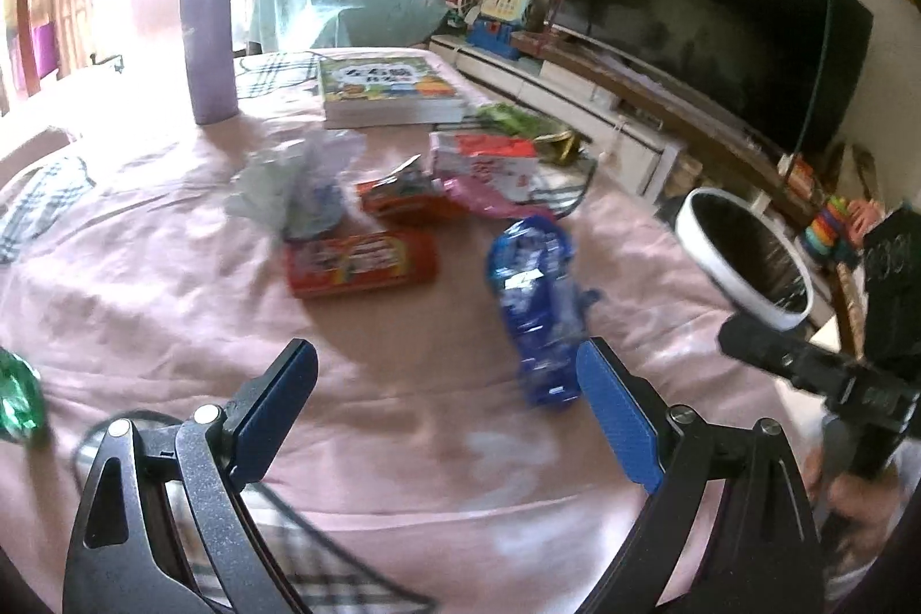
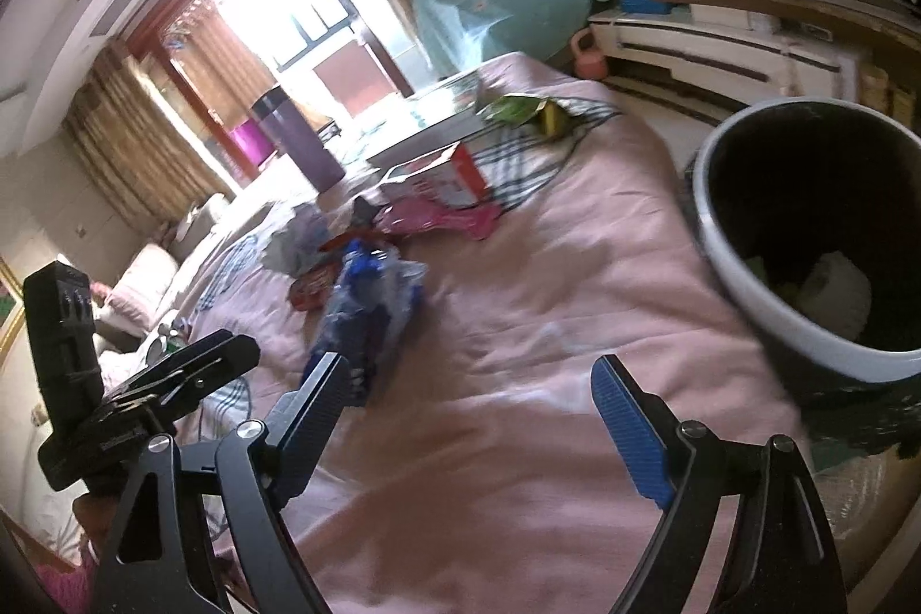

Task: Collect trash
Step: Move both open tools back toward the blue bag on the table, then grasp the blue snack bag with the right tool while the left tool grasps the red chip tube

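Trash lies on a pink tablecloth [image 1: 172, 280]. A crumpled blue wrapper [image 1: 535, 303] lies just ahead of my left gripper [image 1: 449, 372], which is open and empty. Beyond it lie a red packet [image 1: 362, 263], an orange packet [image 1: 403, 199], crumpled clear plastic [image 1: 293, 188], a pink wrapper [image 1: 489, 197], a red-white carton [image 1: 489, 156] and a green wrapper [image 1: 512, 119]. My right gripper [image 2: 472, 384] is open and empty, with the blue wrapper [image 2: 368, 303] by its left finger. The white-rimmed trash bin [image 2: 806, 234] stands to the right, holding some waste; it also shows in the left wrist view [image 1: 742, 257].
A purple thermos [image 1: 207, 44] and a thick book [image 1: 385, 90] stand at the table's far side. A green shiny object [image 1: 20, 395] sits at the left edge. A TV [image 1: 719, 15] on a low white cabinet [image 1: 575, 90] lines the right wall.
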Demonstrator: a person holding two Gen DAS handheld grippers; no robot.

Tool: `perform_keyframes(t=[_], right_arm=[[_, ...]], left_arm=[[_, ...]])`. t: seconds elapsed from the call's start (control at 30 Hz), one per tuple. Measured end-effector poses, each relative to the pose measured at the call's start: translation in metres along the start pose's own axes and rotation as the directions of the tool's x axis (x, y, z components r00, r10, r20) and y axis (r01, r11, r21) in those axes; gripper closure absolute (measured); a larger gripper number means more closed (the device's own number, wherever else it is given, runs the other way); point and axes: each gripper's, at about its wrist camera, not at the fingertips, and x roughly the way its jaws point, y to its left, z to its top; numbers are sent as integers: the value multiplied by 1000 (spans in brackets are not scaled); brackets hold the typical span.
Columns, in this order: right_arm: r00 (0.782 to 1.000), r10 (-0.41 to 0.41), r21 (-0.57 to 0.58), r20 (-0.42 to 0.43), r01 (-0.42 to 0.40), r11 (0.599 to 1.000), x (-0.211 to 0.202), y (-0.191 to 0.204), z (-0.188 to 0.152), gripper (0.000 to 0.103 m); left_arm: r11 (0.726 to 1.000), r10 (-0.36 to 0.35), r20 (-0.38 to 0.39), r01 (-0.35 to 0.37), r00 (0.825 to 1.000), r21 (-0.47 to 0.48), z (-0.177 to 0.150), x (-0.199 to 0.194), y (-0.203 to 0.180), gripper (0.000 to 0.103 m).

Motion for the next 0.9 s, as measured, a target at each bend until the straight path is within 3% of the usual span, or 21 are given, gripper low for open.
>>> perform_keyframes(t=[0.23,0.43,0.8,0.9], right_arm=[[999,25,-19,-28,-25,1000,19,22,0,16],[998,44,-20,-44,-45,999,32,33,4,16],[989,106,35,-106,-103,994,73,34,16,16],[984,124,59,-128,-117,991,86,33,19,17]], left_arm=[[989,43,-20,-39,999,141,7,18,25,9],[961,42,-21,-35,999,276,22,38,38,9],[912,35,-41,-15,999,410,42,71,32,10],[903,41,-67,-8,997,430,42,84,30,18]])
